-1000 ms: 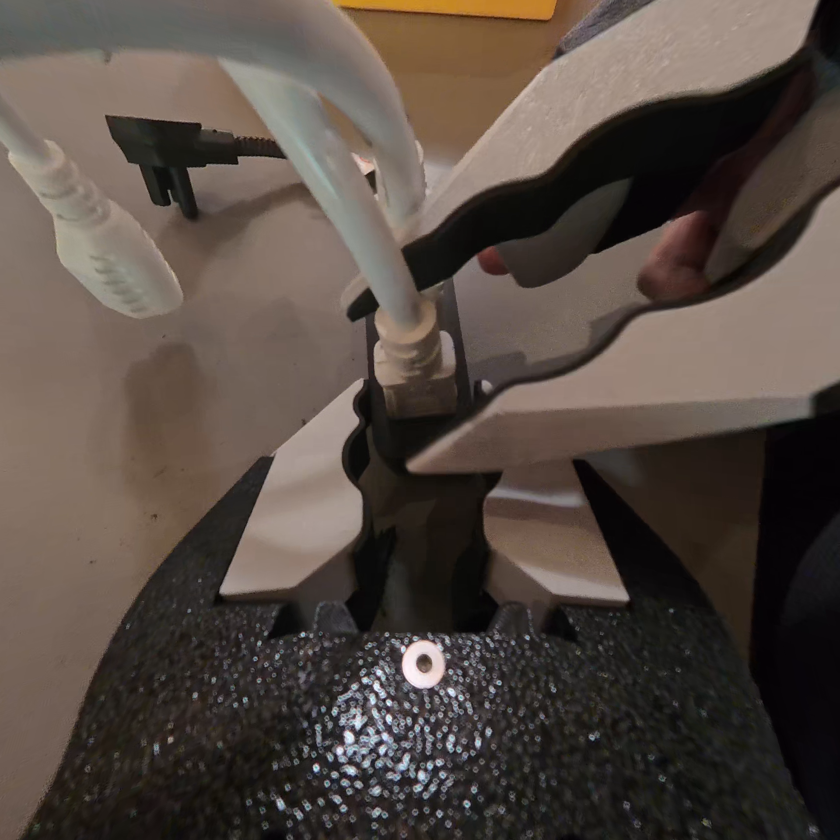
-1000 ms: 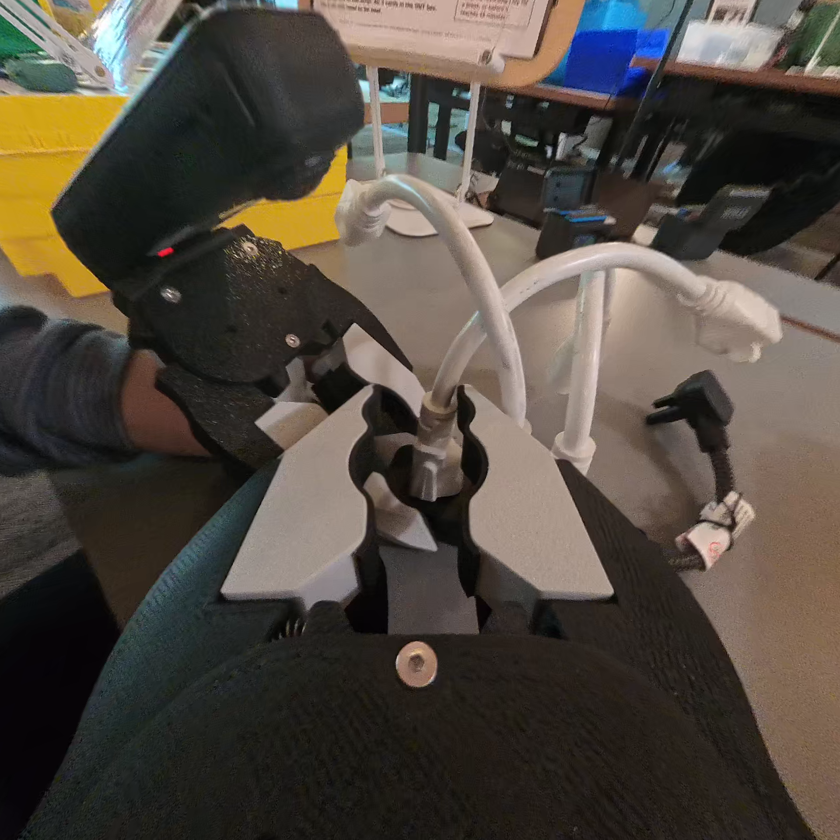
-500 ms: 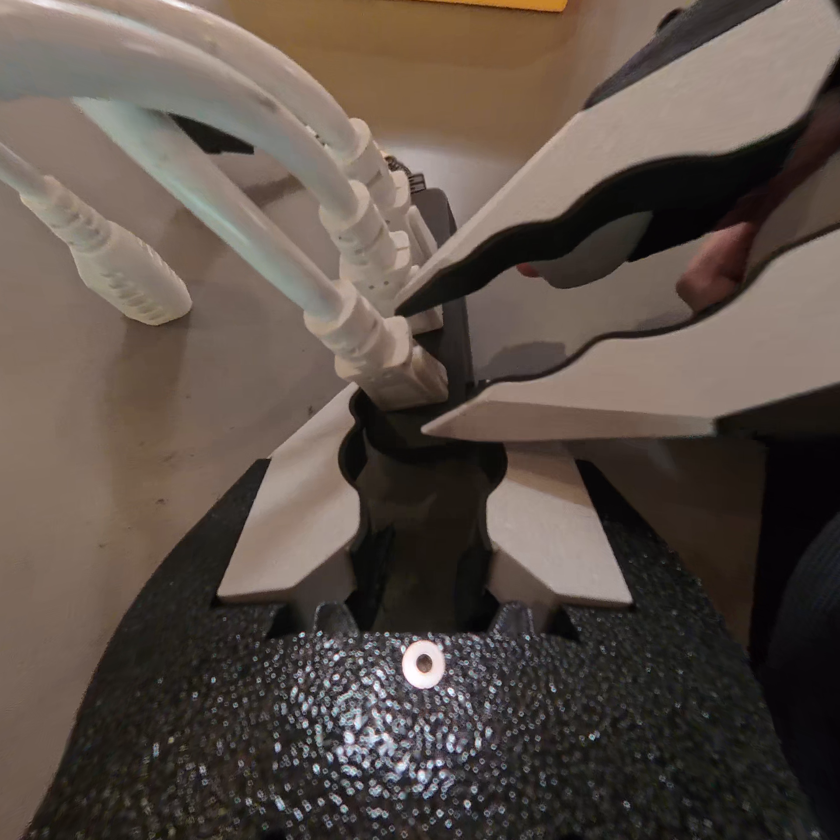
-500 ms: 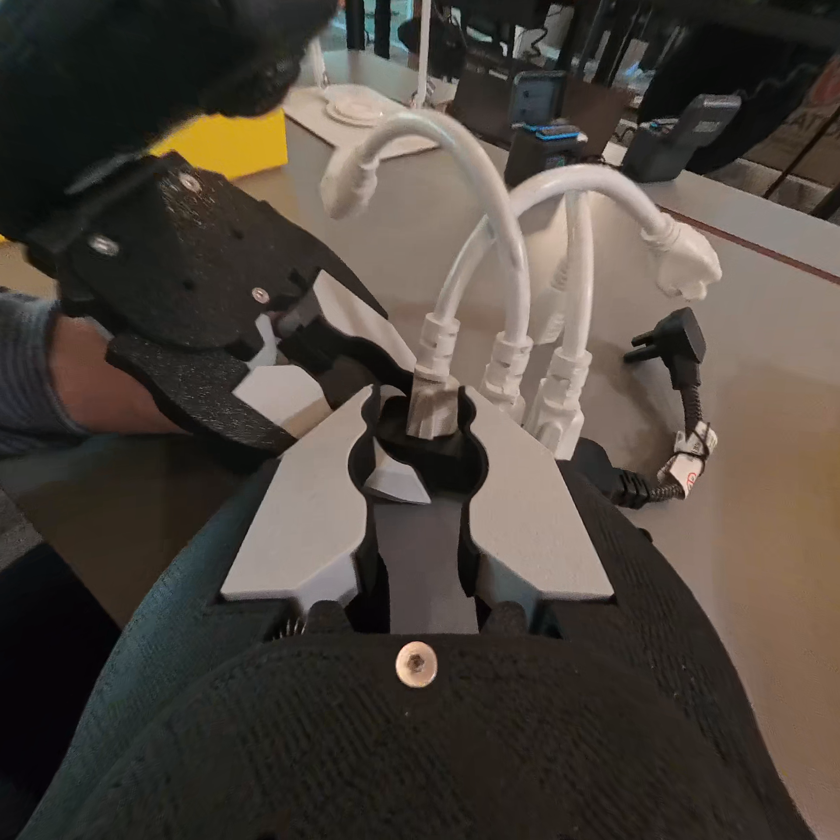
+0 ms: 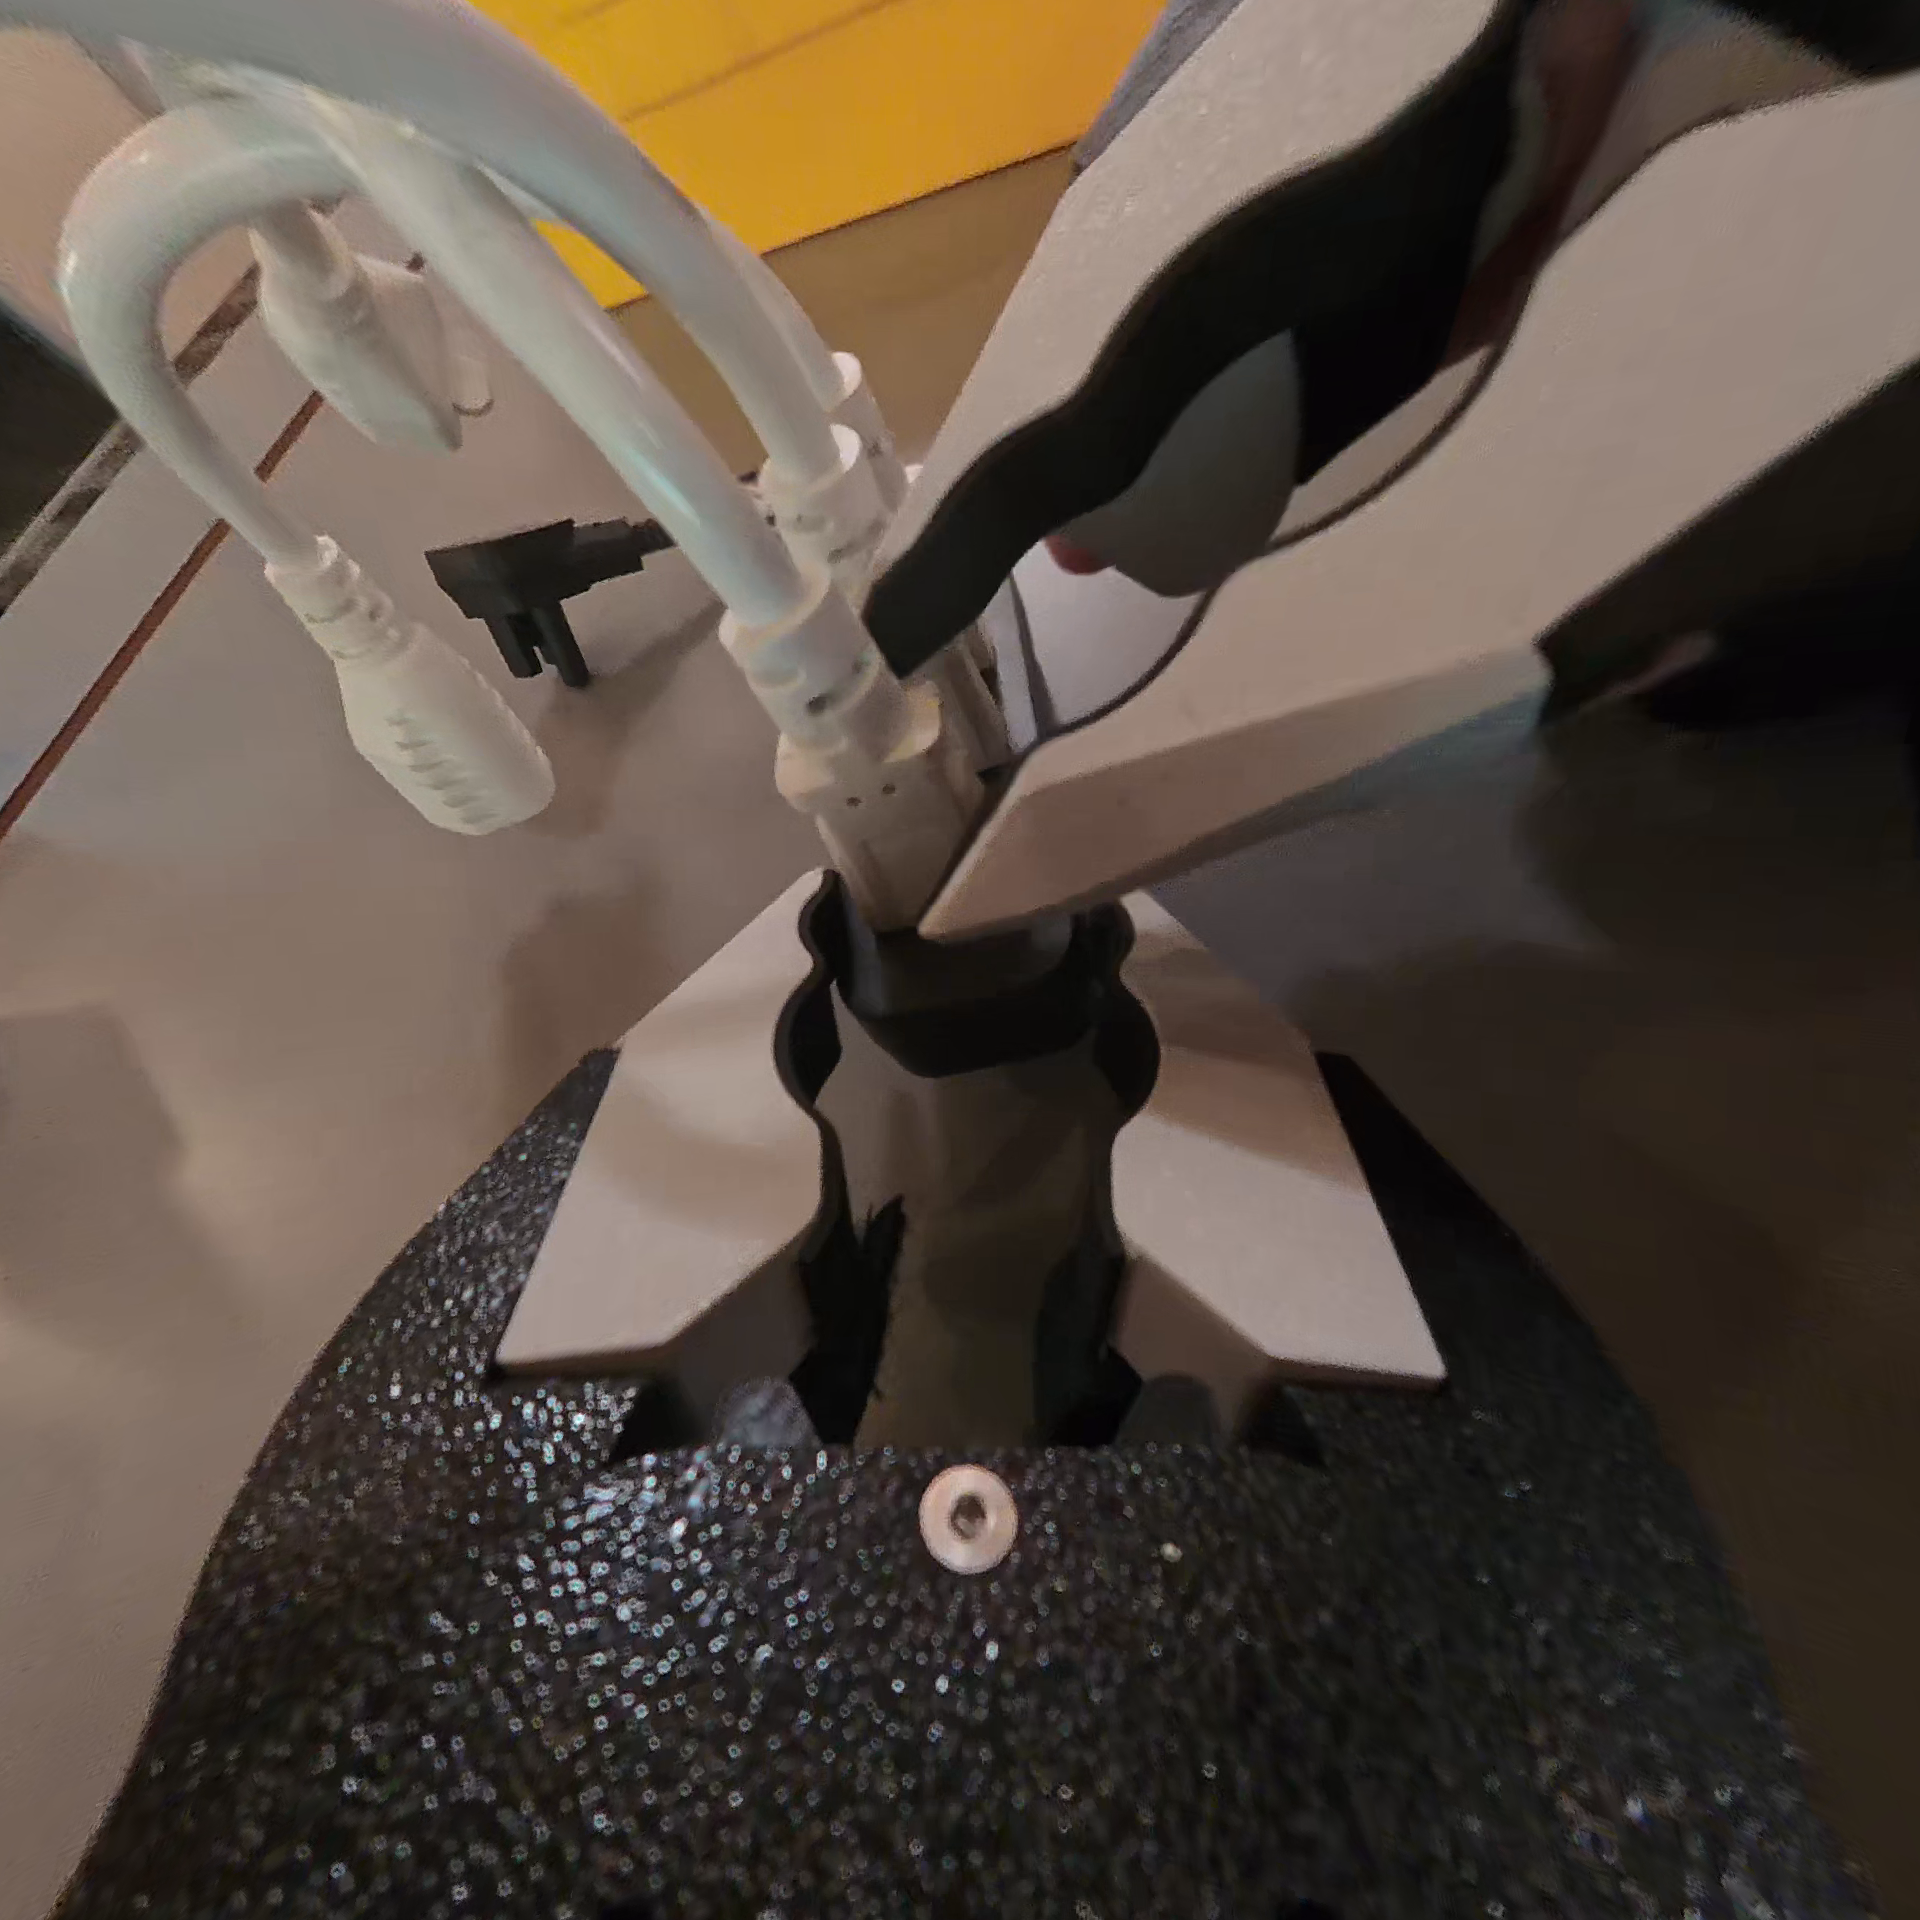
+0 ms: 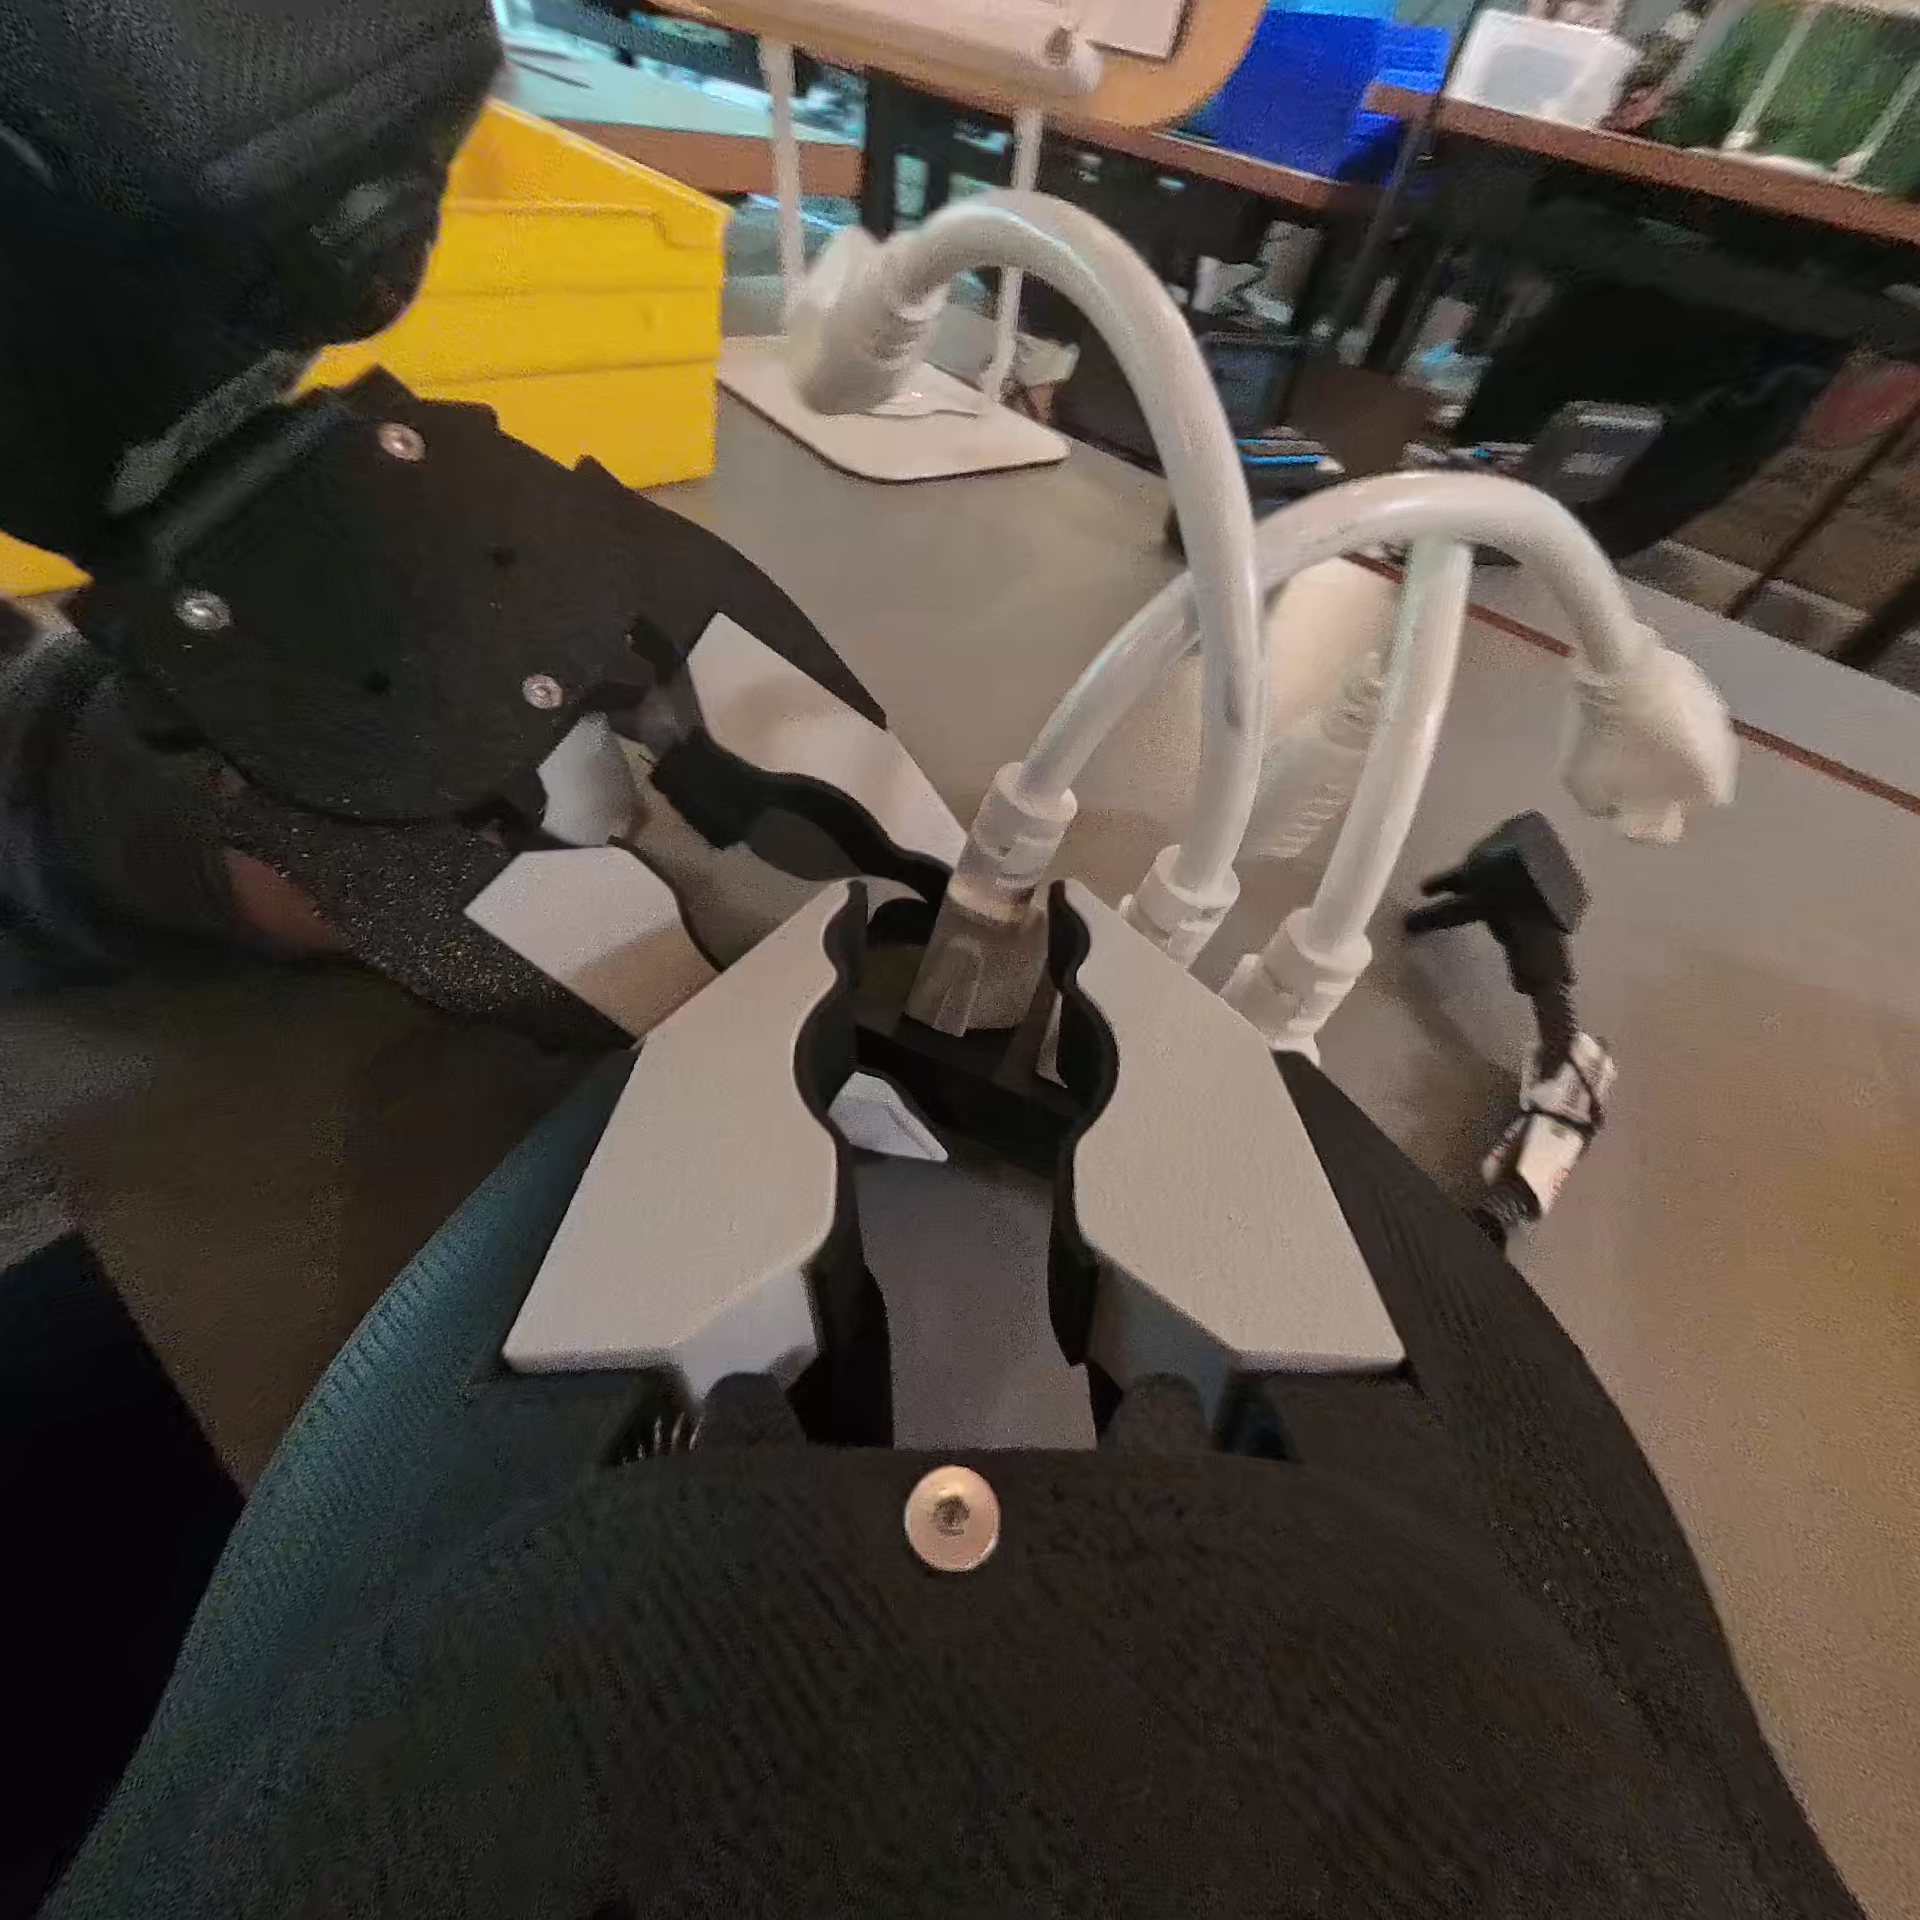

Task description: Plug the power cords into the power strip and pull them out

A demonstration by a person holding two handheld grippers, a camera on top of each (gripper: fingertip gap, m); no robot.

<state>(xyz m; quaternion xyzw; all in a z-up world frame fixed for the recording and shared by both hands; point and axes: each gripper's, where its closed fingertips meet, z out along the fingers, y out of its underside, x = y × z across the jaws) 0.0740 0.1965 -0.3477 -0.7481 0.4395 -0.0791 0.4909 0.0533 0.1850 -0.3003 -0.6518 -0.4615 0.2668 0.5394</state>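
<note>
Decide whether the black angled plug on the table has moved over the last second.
No. The black angled plug still lies just short of the table's brown line, beside its tagged cable.

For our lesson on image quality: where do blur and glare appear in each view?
Left wrist view: the looping white power cords smear at top left, and glare sparkles on the speckled black gripper body. Right wrist view: the hanging white cord end and background shelves are blurred.
</note>
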